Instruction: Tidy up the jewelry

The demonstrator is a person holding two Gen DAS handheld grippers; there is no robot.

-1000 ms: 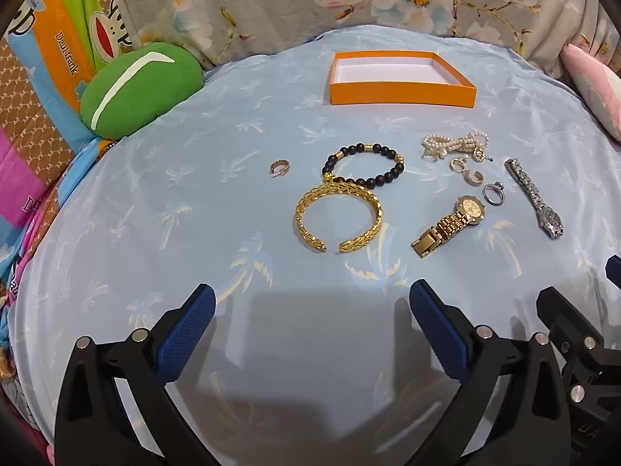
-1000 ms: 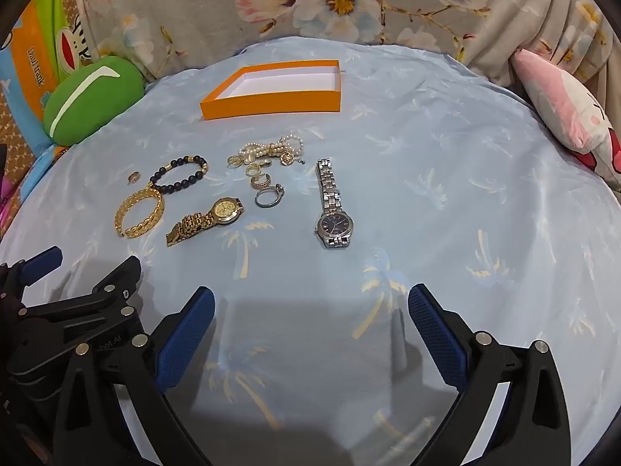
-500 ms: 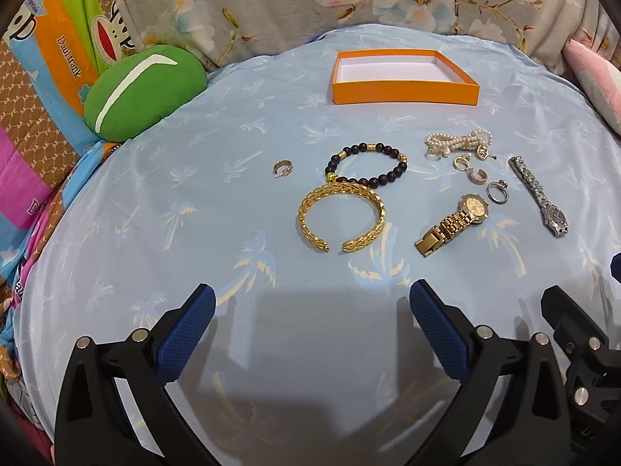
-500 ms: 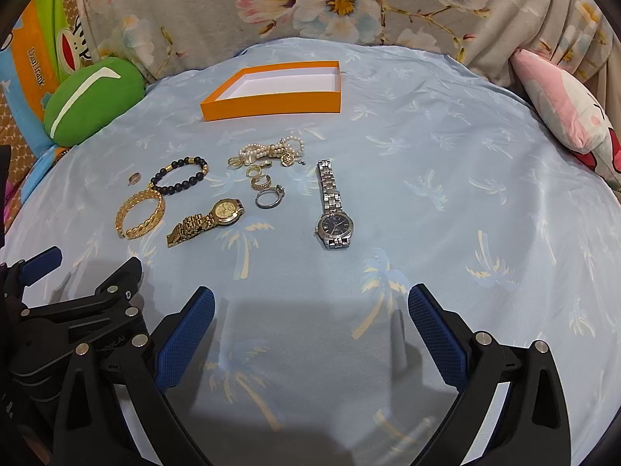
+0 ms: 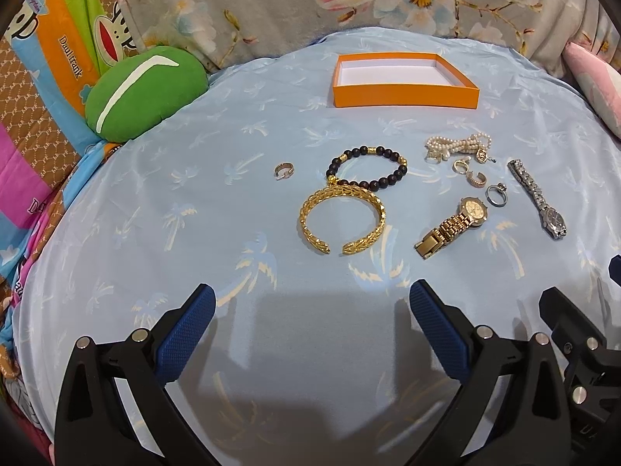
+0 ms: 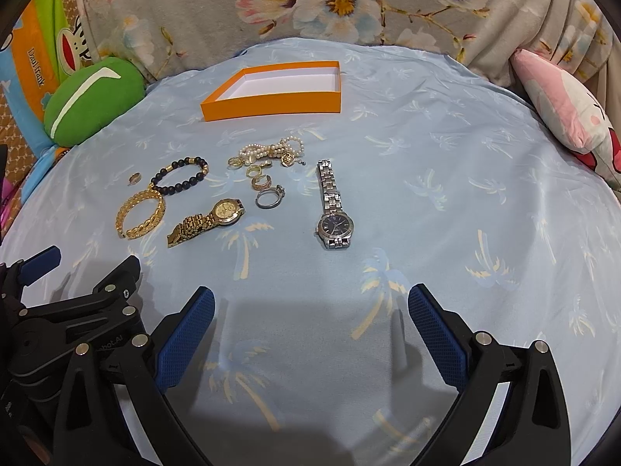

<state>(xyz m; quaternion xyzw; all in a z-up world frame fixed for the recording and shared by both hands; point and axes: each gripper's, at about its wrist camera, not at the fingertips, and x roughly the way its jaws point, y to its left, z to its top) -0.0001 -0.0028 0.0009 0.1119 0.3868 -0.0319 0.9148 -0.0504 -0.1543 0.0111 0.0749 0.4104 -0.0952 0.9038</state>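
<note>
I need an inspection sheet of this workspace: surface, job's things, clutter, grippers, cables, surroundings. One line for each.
Surface: light blue palm-print cloth.
Job's things: orange box, empty; gold cuff bracelet, black bead bracelet, pearl strand, gold watch, silver watch, small ring lying apart, silver ring, all loose on the cloth.
Clutter: nothing seen.
Grippers: left gripper and right gripper, jaws open, holding nothing.
Cables: nothing seen.
Surroundings: green cushion, pink cushion, floral fabric.
</note>
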